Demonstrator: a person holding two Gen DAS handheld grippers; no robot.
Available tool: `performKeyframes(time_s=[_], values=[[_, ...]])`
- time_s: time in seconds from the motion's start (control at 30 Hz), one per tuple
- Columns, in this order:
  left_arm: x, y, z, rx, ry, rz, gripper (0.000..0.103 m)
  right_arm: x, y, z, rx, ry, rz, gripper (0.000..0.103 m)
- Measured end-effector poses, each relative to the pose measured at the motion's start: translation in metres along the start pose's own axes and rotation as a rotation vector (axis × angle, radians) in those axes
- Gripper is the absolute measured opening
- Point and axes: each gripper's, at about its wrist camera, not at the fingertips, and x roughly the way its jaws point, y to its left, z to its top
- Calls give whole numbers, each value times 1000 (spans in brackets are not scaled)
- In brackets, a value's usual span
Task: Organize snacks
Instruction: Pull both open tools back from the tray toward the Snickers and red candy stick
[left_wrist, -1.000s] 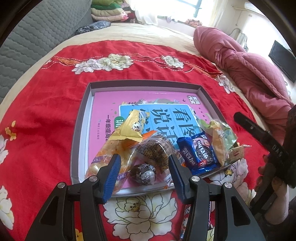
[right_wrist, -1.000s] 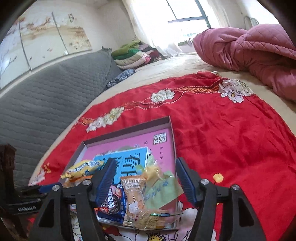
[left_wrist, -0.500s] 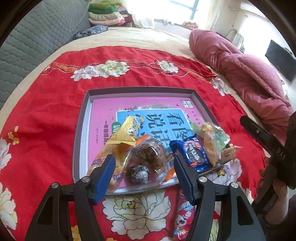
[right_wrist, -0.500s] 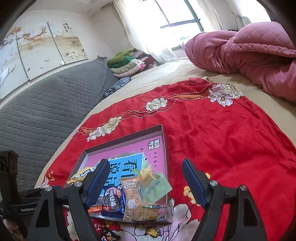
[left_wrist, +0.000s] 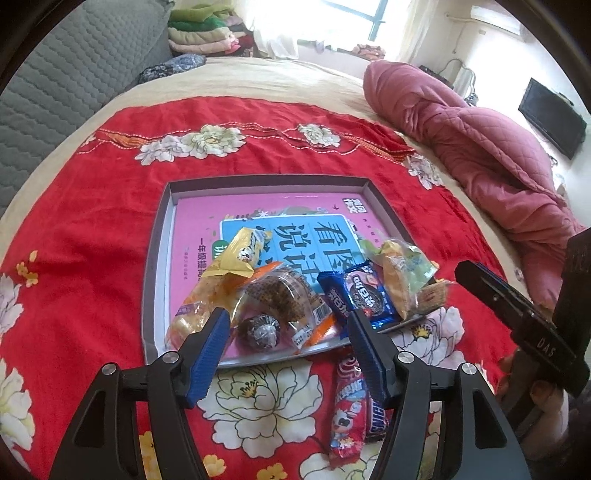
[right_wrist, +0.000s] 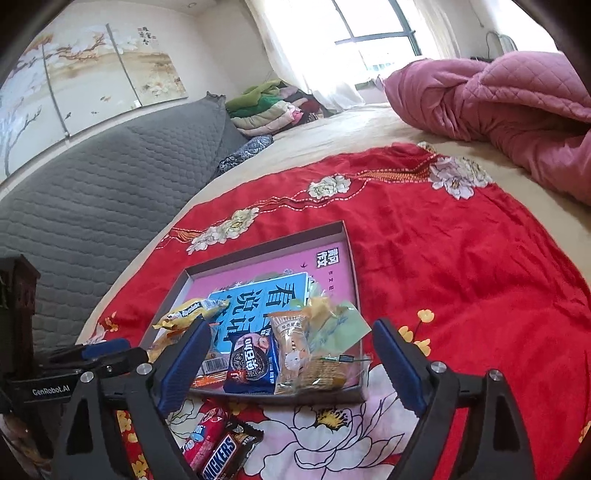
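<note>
Snacks (left_wrist: 295, 291) sit in a heap at the near end of a flat box (left_wrist: 157, 236) on a red cloth (left_wrist: 92, 206). Two more packets (right_wrist: 218, 446) lie on the cloth just in front of the box. The left gripper (left_wrist: 286, 343) and the right gripper (right_wrist: 295, 354) have just been opening. Both are open and hold nothing.

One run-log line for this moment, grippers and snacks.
left gripper: open, empty, jaws just opened | right gripper: open, empty, jaws just opened | tray: snacks piled at near edge | Snickers, red pack: on cloth, outside tray
</note>
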Motion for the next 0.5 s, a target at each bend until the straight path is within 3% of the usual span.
performKeyframes(time_s=[0.17,0.5], values=[[-6,-4,-2,13,-4,-9,69,-8,3,-3,5,-11,3,99],[-13,-8,-8,19,1,-40,69,-34,5,-17,62,4,37,101]])
